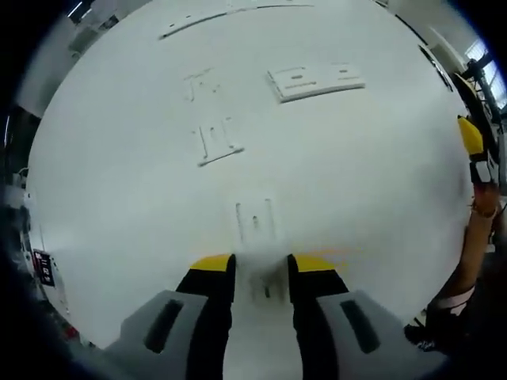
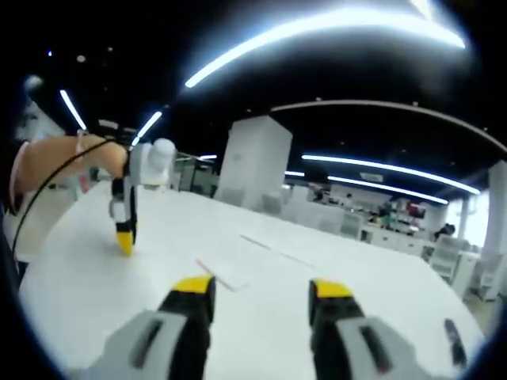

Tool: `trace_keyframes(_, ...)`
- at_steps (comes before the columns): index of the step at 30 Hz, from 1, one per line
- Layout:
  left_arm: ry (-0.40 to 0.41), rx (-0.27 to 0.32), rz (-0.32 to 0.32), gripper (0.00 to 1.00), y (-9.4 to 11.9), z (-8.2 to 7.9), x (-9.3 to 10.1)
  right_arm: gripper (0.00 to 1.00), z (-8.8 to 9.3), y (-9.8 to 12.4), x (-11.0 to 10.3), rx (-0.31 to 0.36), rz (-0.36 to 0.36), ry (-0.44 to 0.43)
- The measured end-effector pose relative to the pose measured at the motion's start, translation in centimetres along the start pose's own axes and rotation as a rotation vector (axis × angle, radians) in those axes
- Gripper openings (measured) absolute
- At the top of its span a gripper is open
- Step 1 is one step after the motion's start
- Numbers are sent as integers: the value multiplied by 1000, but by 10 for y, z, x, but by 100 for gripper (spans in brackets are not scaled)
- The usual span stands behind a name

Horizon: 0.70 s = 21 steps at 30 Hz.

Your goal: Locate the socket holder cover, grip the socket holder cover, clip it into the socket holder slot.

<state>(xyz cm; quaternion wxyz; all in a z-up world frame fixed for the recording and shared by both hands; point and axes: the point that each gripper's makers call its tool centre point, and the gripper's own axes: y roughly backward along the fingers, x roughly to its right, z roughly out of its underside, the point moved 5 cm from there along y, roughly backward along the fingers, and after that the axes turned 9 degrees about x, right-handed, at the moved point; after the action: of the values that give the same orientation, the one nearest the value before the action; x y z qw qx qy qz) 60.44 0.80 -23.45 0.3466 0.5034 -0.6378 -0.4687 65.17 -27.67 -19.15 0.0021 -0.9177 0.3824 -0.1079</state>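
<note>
White laminate covered the wide table point(image 1: 380, 174), and several flat white plastic pieces lay on it in the left gripper view. Nearest the left gripper point(image 1: 261, 267) sat a small white rectangular socket holder cover point(image 1: 256, 220), just ahead of the yellow fingertips point(image 1: 212, 262), with a blurred part of it or a second piece between the jaws. Those jaws stood a little apart around it; whether they pinched it I could not tell. Farther off lay a white slotted socket holder plate point(image 1: 315, 81), well apart from the cover, and two small white bracket-shaped pieces point(image 1: 215, 140) to its left. A long white strip point(image 1: 214, 17) lay near the far edge.

From the right gripper view, the right gripper point(image 2: 261, 291) hung above the table with its jaws spread and nothing between them. The left gripper point(image 2: 124, 229) pointed down at the tabletop, held by a hand point(image 2: 71, 162).
</note>
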Motion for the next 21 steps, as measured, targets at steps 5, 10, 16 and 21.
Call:
trace_keyframes(5,-20,-6,7,27,0,-4,-1,49,0,3,-7,3,1,-1)
trace_keyframes(10,-31,-1,21,27,1,4,4,49,1,3,-10,0,0,0)
trace_keyframes(16,-49,-11,41,25,5,11,9,49,2,3,-12,-3,1,1)
trace_keyframes(21,-62,3,41,25,5,9,10,49,3,2,-7,-1,4,-3)
